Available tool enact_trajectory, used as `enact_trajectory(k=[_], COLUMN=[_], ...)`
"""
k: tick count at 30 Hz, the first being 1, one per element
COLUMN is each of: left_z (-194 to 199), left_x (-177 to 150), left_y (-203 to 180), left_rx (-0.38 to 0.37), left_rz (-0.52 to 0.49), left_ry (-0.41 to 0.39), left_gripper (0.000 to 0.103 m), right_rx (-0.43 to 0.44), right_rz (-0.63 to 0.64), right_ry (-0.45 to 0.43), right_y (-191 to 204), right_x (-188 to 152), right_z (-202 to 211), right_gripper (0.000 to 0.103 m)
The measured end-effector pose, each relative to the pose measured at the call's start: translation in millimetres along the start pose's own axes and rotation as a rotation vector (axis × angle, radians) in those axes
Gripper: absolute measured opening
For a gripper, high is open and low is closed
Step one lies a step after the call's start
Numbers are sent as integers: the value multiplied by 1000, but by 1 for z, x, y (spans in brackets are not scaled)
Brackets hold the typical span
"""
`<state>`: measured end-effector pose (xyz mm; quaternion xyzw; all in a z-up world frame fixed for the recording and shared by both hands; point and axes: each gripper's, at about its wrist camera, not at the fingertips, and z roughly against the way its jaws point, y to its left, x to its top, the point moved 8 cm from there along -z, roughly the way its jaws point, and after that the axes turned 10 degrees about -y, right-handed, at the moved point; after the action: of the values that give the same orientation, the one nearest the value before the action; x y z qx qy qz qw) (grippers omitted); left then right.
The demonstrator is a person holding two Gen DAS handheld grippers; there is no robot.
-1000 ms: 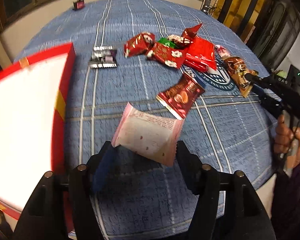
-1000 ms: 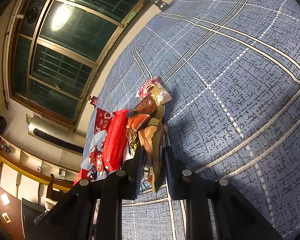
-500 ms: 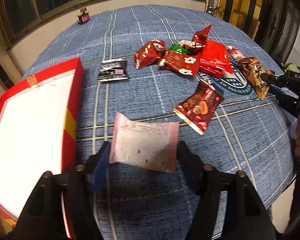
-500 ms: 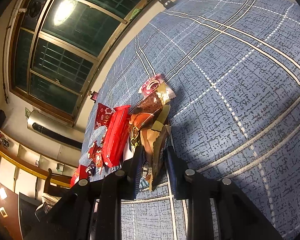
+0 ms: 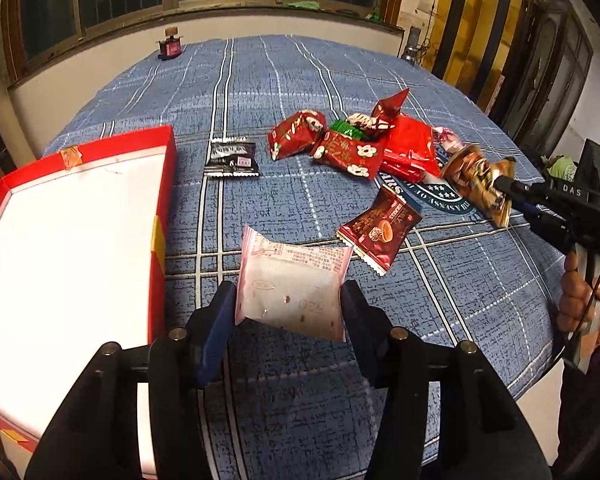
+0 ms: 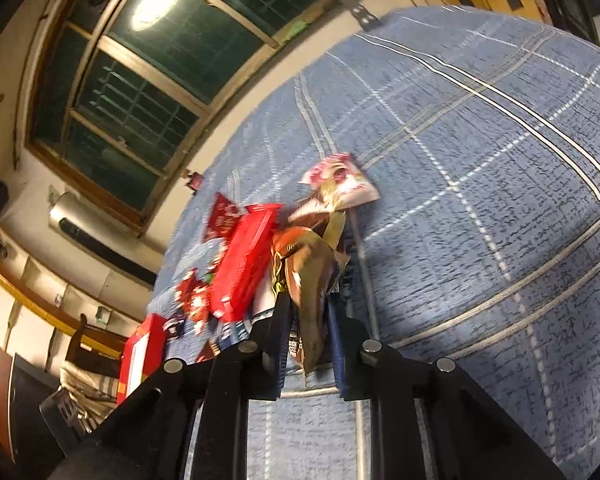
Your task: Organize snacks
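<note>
Both grippers loaded, red box waiting!

The left gripper (image 5: 288, 308) clamps a pale pink packet (image 5: 292, 288) just right of the red box (image 5: 162, 216), above the blue plaid cloth (image 5: 260, 80). The right gripper (image 6: 308, 320) pinches a brown wrapper (image 6: 306, 276), well right of the box, beside the heap of red snack packs (image 5: 356, 148).

Inventory, as counted: one red box (image 5: 162, 184) with white interior; one pale pink packet (image 5: 290, 292); one black packet (image 5: 231, 159); one dark red biscuit packet (image 5: 380, 229); one brown packet (image 5: 476, 182); one green wrapper (image 5: 345, 129); one pink wrapper (image 6: 340, 178); about five red packets (image 5: 348, 152) heaped together, exact number unclear; two grippers.
</note>
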<state>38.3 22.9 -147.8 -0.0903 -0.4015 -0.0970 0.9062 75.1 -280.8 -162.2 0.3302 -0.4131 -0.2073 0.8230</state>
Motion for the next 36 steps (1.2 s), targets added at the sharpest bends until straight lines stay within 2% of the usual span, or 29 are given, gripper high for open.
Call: enact_trajectory(k=[4, 7, 12, 15, 23, 26, 28, 29, 33, 34, 36], left_z=[12, 26, 51, 58, 63, 62, 61, 61, 60, 60, 61], left_x=[4, 11, 24, 25, 7, 2, 0, 0, -1, -1, 2], left_y=[2, 10, 41, 64, 123, 136, 142, 144, 143, 142, 141], left_rx=[-20, 3, 87, 135, 242, 256, 264, 265, 253, 249, 243], left_rz=[14, 27, 54, 76, 153, 171, 176, 179, 182, 181, 178], left_ry=[-33, -67, -132, -145, -135, -127, -129, -127, -127, -129, -133], left_gripper=[52, 52, 52, 52, 52, 52, 52, 52, 52, 52, 52], right_rx=[91, 143, 218, 267, 271, 282, 297, 287, 74, 24, -64], right_rz=[-64, -78, -92, -131, -92, -78, -70, -44, 135, 169, 204], right_ry=[55, 94, 153, 204, 226, 220, 213, 206, 136, 121, 103], right_y=[10, 26, 57, 75, 115, 126, 135, 139, 136, 131, 116], right_x=[-19, -31, -43, -52, -67, -70, -69, -69, -64, -63, -59], right_z=[1, -2, -9, -19, -35, -33, -29, -29, -33, -33, -32], right_gripper=[17, 17, 17, 12, 10, 1, 0, 0, 0, 6, 6])
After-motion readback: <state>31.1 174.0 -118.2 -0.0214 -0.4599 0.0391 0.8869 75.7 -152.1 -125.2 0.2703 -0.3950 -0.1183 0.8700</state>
